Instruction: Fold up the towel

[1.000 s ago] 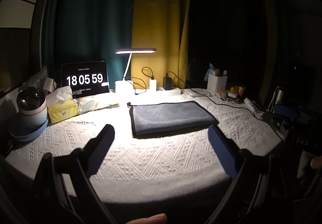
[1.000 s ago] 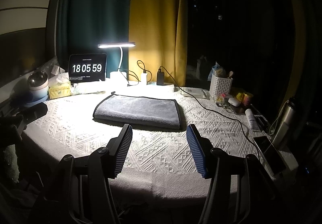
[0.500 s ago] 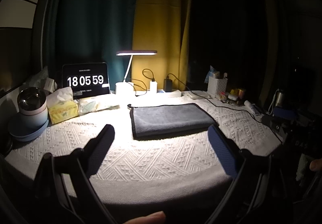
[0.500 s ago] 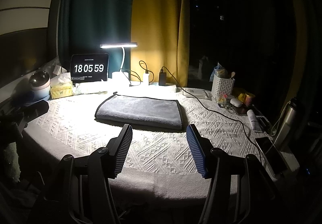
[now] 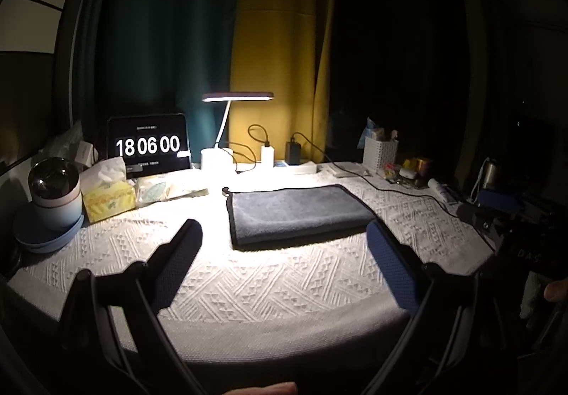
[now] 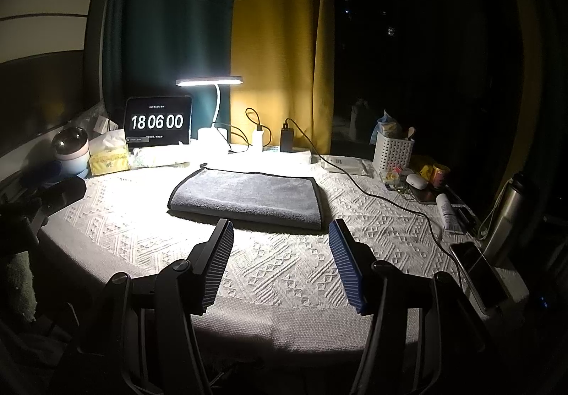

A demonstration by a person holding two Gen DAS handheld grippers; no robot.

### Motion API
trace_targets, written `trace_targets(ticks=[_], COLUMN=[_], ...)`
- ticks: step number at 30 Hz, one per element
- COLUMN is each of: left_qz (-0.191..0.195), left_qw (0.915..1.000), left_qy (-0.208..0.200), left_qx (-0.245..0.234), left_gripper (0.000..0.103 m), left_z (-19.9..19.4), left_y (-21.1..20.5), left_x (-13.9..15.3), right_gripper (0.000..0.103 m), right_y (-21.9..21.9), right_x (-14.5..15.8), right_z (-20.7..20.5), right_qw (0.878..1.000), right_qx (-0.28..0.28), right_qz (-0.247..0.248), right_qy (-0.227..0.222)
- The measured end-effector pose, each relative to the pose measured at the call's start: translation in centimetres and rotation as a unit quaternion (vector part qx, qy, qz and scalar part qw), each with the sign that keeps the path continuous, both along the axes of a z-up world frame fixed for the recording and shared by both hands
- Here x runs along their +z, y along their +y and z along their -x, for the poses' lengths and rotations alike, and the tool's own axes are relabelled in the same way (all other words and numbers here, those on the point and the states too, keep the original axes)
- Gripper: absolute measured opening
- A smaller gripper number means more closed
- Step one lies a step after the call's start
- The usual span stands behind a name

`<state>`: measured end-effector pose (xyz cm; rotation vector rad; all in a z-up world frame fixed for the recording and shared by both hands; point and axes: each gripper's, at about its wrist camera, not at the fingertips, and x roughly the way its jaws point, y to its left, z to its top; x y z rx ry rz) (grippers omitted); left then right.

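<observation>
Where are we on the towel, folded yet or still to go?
The towel already lies as a flat, doubled rectangle on the tablecloth, its fold along the near edge. Nothing is in hand: the left gripper and right gripper hover short of it, jaws open. Any further fold has not begun.

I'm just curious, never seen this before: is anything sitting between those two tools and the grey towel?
Nothing visible. Only bare white tablecloth lies between the open right tool, the open left tool and the towel. The black cable runs past the towel's right side, clear of both paths.
</observation>
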<state>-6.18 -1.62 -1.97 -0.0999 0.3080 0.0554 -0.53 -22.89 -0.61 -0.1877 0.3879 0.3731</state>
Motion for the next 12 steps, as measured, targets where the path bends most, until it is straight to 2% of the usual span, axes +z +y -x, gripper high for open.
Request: trace_targets(ticks=[8,12], left_qz=[-0.003,0.007], left_qw=[1.0,0.9993], left_qy=[0.0,0.026], left_qx=[-0.005,-0.025], left_gripper=[0.095,0.095], left_z=[-0.3,-1.2], left_y=[0.1,0.7], left_x=[-0.1,-1.3], right_gripper=[0.059,0.059], right_y=[0.2,0.5], right_x=[0.0,-0.5], right_z=[0.0,-0.7], right_qw=[1.0,1.0], right_qx=[0.0,0.007], right_qz=[-0.001,-0.002], right_qy=[0.002,0.014])
